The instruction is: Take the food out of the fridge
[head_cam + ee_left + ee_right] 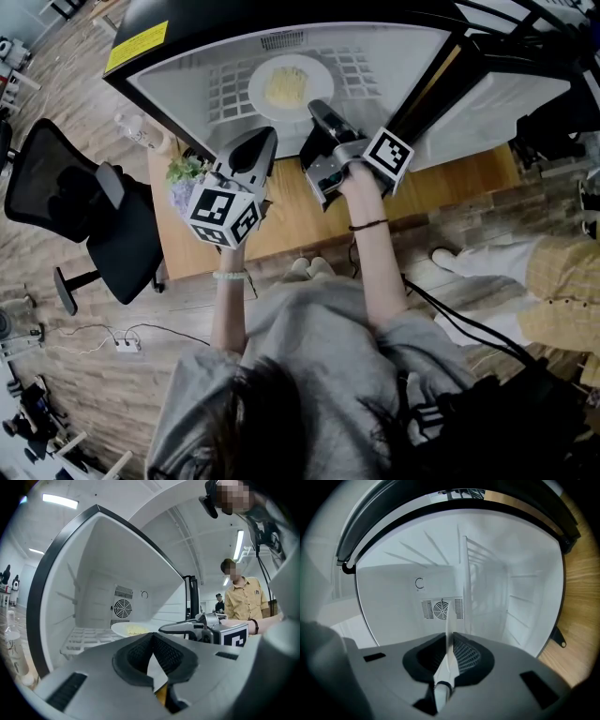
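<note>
Plate (262,94) pinched in right tongs (317,108).

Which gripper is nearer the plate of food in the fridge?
Right. The right gripper clamps the plate at its near rim; the left gripper sits back from it, empty.

my right gripper (315,106) has its fingers (326,120) at the rim of the plate (261,90) in the open fridge (187,84), left gripper (265,136) hangs just beside it

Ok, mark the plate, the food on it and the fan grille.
plate (257,92): head view, bare left rim.
food (286,86): head view, middle of the yellow heap.
fan grille (123,607): left gripper view, centre of the round vent.
</note>
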{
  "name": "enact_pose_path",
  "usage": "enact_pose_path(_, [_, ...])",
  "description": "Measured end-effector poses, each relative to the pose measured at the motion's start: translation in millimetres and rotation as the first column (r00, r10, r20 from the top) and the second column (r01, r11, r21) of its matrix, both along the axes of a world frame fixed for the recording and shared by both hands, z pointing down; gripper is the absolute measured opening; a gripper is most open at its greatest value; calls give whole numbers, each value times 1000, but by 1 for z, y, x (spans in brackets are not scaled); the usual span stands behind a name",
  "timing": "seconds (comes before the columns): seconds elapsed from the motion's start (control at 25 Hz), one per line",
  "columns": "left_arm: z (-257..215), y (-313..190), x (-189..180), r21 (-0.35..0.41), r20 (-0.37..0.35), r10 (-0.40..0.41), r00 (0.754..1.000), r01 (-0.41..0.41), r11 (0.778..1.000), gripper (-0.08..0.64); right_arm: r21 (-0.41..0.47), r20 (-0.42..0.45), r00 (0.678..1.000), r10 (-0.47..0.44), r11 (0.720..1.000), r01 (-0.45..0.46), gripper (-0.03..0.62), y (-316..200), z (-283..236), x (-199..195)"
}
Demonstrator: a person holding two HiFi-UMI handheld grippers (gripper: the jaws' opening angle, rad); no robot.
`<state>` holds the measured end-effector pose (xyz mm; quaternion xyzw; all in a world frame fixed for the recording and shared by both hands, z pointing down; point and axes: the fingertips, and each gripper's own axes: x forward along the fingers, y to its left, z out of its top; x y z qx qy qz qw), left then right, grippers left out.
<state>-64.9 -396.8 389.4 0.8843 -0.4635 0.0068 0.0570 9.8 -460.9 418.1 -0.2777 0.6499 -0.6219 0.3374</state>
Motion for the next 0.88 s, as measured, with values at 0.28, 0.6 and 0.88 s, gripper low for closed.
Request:
enact_pose_path(0.28, [-13, 17, 4, 39, 5, 30, 1000, -30, 999, 8, 29, 19, 1000, -18, 999, 17, 46, 16, -12, 3])
enact_pose_path(0.6, [-19, 39, 2, 65, 6, 44, 999, -45, 997, 8, 50, 12, 999, -45, 998, 45, 46, 38, -20, 6])
enact_pose_path(0.88, [-16, 61, -2, 70, 10, 45, 999, -46, 997, 8, 63, 20, 997, -70, 996, 68, 48, 61, -19, 6])
